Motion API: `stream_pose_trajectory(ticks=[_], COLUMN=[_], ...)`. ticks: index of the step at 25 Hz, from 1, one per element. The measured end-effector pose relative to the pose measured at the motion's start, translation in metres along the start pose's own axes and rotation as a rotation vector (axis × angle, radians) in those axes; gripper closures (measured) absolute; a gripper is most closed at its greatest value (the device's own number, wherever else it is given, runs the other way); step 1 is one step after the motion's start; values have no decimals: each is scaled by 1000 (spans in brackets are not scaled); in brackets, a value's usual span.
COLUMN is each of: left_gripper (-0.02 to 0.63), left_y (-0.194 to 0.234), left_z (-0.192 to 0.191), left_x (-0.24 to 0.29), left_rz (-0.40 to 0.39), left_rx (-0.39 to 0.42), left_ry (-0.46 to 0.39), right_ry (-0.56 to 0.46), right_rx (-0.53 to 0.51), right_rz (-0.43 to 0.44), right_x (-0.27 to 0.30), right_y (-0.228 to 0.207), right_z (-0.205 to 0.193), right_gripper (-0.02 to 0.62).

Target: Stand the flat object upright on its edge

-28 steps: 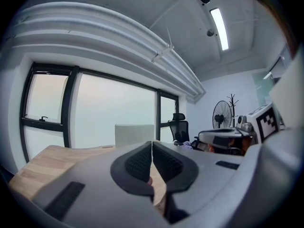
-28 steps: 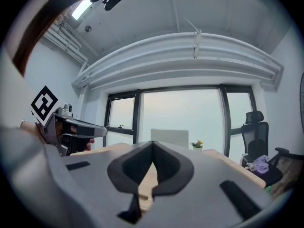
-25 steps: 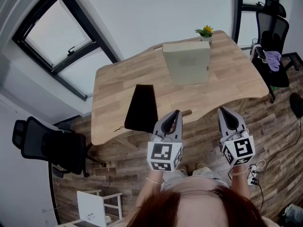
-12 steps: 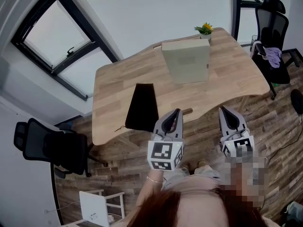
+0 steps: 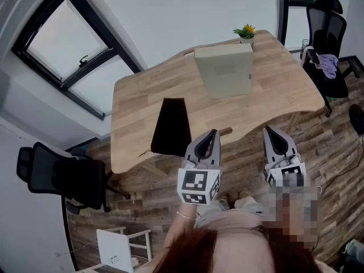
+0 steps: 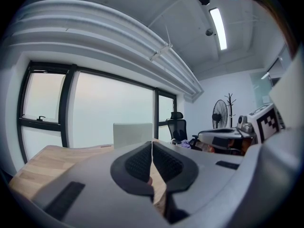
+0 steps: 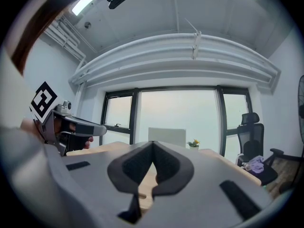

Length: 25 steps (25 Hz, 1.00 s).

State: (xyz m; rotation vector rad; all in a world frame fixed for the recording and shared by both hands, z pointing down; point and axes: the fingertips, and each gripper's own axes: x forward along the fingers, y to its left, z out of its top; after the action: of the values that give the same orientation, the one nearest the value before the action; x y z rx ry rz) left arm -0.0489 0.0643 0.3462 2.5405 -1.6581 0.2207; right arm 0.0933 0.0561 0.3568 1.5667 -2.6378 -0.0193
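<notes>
A flat beige box (image 5: 223, 71) stands upright on its edge at the far side of the wooden table (image 5: 136, 101); it also shows in the left gripper view (image 6: 133, 134) and the right gripper view (image 7: 166, 137). A flat black pouch (image 5: 170, 127) lies near the table's front edge. My left gripper (image 5: 214, 134) is shut and empty just off the front edge, right of the pouch, its jaws closed together (image 6: 151, 146). My right gripper (image 5: 267, 131) hovers shut and empty further right, beyond the table's edge, pads meeting (image 7: 152, 148).
A small potted plant (image 5: 246, 34) sits behind the box at the table's far edge. Black office chairs stand at the left (image 5: 62, 175) and at the far right (image 5: 327, 38). A white stand (image 5: 116, 249) is on the wooden floor. A fan (image 6: 219, 113) stands by the wall.
</notes>
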Motion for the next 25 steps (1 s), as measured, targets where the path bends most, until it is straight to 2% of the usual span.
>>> stream_pose_trajectory(ticks=[12, 25], left_gripper=[592, 592], left_y=[4, 11], left_z=[-4, -7], left_x=[-3, -3], left_rz=[-14, 12], left_rx=[-7, -14], left_ry=[12, 4], right_ry=[6, 24], right_rx=[4, -24], right_rz=[-18, -21], right_x=[2, 3], right_y=[5, 6], right_z=[-1, -3], right_gripper=[595, 596])
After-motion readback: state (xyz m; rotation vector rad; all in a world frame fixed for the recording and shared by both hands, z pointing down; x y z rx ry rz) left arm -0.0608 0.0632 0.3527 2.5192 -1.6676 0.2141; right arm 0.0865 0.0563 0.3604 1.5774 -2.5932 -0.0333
